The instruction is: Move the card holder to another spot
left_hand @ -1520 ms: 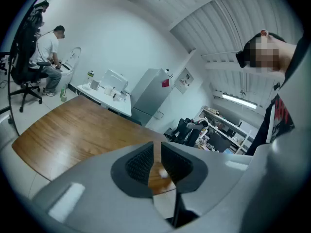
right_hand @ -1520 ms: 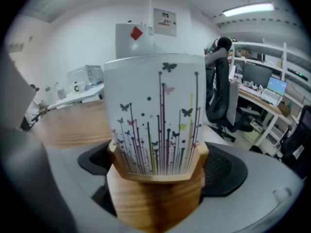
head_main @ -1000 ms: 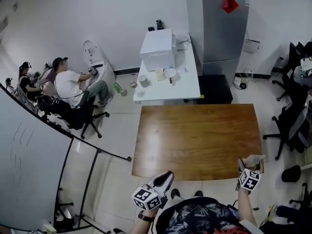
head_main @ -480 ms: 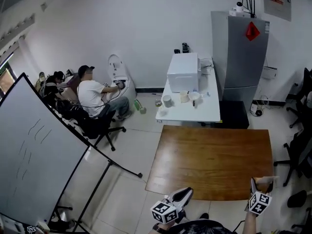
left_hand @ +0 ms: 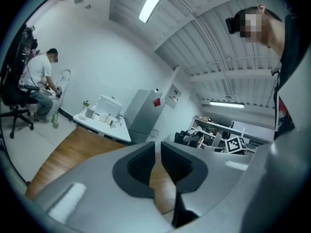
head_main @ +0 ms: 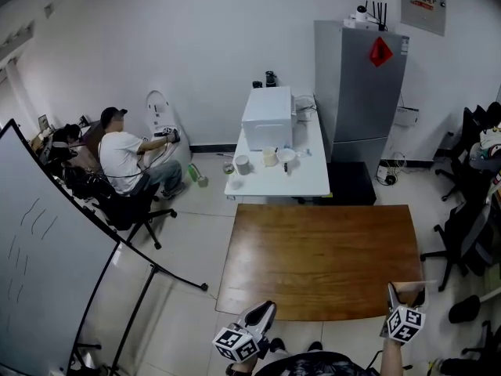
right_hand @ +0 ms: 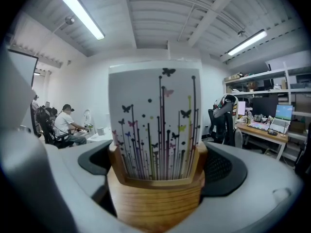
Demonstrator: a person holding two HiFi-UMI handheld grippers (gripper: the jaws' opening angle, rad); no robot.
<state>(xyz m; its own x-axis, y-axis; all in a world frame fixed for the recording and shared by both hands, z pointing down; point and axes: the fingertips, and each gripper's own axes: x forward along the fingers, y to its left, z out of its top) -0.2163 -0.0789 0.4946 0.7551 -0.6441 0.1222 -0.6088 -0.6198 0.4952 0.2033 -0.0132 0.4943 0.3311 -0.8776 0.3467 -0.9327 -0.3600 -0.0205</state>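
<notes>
At the table [head_main: 313, 249] near right corner, right gripper [head_main: 405, 294]: I hold it clamped on card holder [right_hand: 155, 200] wooden base, upright so the card [right_hand: 155, 125] stays in.
left gripper [left_hand: 158, 154]: jaws nearly together, empty (spare, I judge).

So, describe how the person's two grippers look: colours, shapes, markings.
The left gripper and right gripper have pale grey bodies with dark ribbed pads inside the jaws. Each carries a white cube with black square markers. The person wears a dark patterned top.
</notes>
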